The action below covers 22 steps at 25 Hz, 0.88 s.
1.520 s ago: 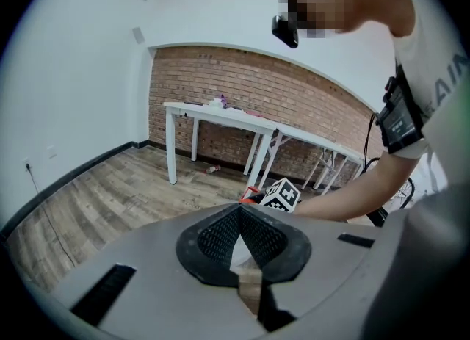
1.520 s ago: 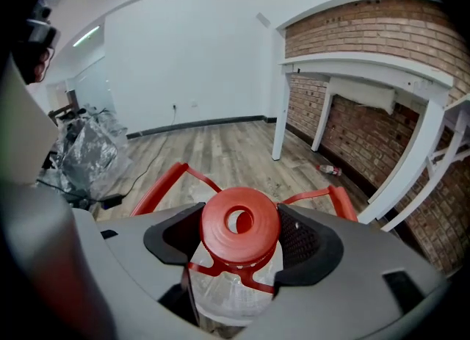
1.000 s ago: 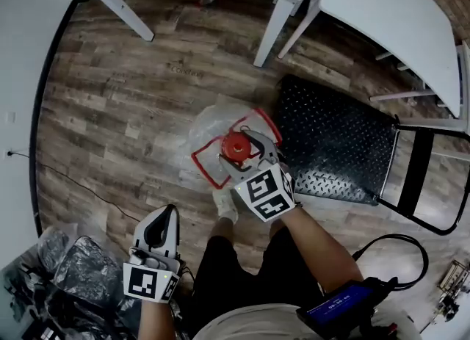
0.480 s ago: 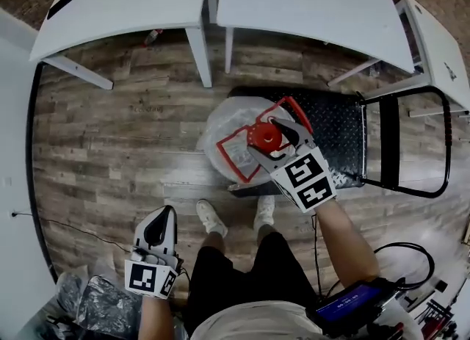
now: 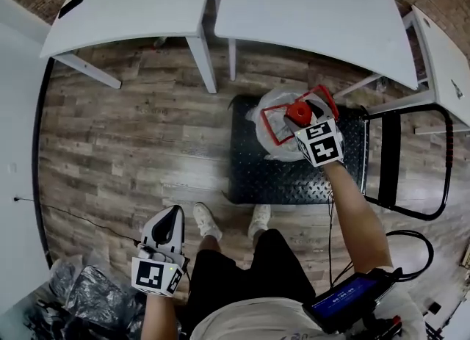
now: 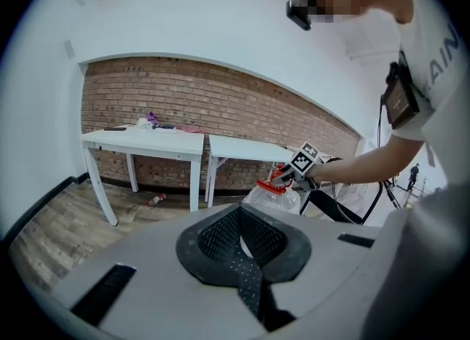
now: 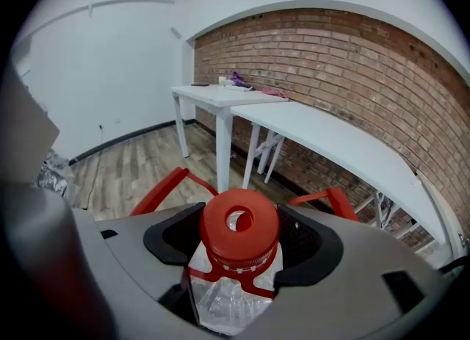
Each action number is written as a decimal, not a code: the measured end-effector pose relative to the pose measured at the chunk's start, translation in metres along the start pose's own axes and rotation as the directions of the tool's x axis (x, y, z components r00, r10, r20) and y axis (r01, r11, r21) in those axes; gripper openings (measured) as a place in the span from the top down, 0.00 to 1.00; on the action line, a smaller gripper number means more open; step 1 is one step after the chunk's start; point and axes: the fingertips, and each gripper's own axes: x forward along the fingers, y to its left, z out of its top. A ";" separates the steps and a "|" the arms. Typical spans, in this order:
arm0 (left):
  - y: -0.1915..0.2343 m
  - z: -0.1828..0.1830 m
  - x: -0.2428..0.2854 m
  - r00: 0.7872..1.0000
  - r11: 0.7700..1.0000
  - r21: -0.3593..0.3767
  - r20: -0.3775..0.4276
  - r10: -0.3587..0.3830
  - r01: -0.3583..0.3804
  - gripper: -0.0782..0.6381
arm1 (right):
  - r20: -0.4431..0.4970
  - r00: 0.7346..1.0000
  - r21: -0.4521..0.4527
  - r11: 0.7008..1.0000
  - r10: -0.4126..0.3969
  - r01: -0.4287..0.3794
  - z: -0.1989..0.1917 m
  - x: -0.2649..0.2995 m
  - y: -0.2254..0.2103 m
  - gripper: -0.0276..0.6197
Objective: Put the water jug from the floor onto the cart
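Note:
The water jug (image 5: 270, 131) is clear plastic with a red cap (image 7: 239, 230) and a red carry handle (image 5: 321, 96). My right gripper (image 5: 301, 116) is shut on its neck just under the cap, one pad on each side. The jug hangs over the far part of the cart's black checker-plate deck (image 5: 275, 177); whether its bottom touches the deck is hidden. In the left gripper view the jug (image 6: 276, 198) shows far off beneath the right gripper (image 6: 291, 178). My left gripper (image 5: 167, 230) is near my left leg, shut and holding nothing.
The cart's black tubular push handle (image 5: 393, 147) stands at its right end. Two white tables (image 5: 147, 8) (image 5: 316, 8) stand beyond the cart by a brick wall (image 7: 352, 59). Crumpled bags (image 5: 88, 291) lie at the lower left. My shoes (image 5: 209, 221) are just short of the cart.
My right gripper has carried the jug from the floor in front of my feet away and to the right, over the cart deck. The left gripper stayed low at my side.

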 end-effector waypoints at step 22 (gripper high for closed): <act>0.004 0.000 0.019 0.999 0.999 0.002 -0.027 0.043 -0.043 0.89 | 0.024 0.999 0.237 0.971 -0.045 0.038 -0.007 0.084 -0.030 0.47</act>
